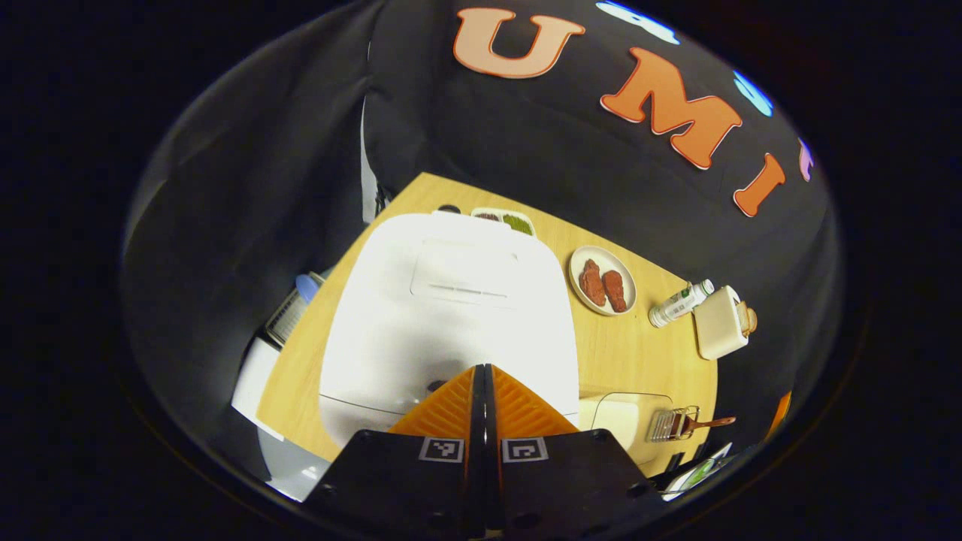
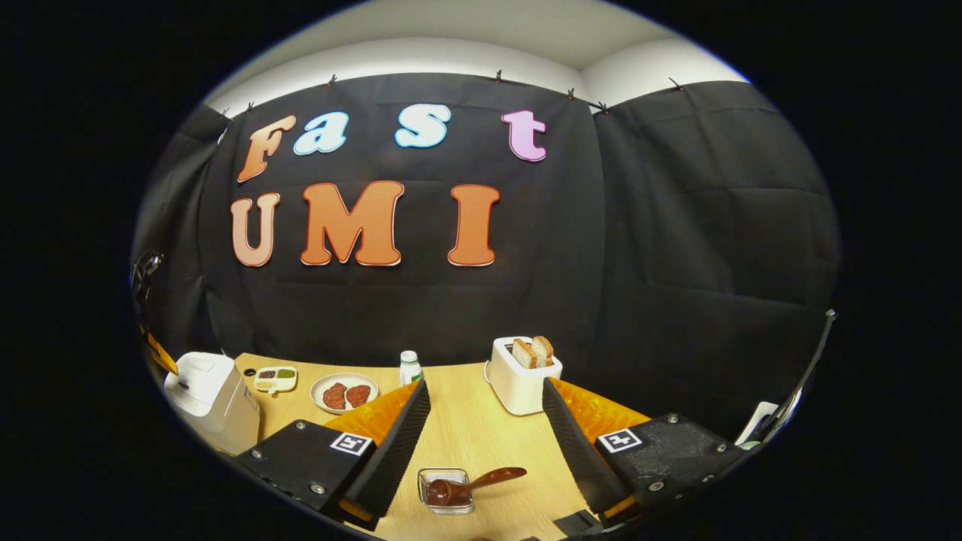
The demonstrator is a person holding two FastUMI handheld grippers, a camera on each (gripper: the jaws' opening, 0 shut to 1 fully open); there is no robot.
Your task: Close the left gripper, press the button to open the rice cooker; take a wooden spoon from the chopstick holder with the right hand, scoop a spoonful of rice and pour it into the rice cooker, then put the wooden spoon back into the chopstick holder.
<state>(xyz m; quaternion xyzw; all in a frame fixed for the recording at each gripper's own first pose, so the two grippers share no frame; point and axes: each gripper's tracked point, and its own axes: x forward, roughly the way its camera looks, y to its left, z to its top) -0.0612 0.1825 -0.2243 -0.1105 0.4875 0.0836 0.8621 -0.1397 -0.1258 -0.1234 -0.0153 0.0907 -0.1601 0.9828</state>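
Your left gripper, fingers together, sits over the closed rice cooker; your right gripper, fingers apart, hangs above the wooden spoon in its chopstick holder.

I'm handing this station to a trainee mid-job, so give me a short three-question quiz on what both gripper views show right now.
1. True or false: the lid of the white boxy rice cooker is already open.
2. Which gripper has its fingers closed together? A) left gripper B) right gripper
3. Fill in: the dark wooden spoon rests in the clear ______ holder.

Key
1. False: the lid lies shut under the left gripper.
2. A: the right gripper's jaws stand wide apart above the spoon.
3. Chopstick.
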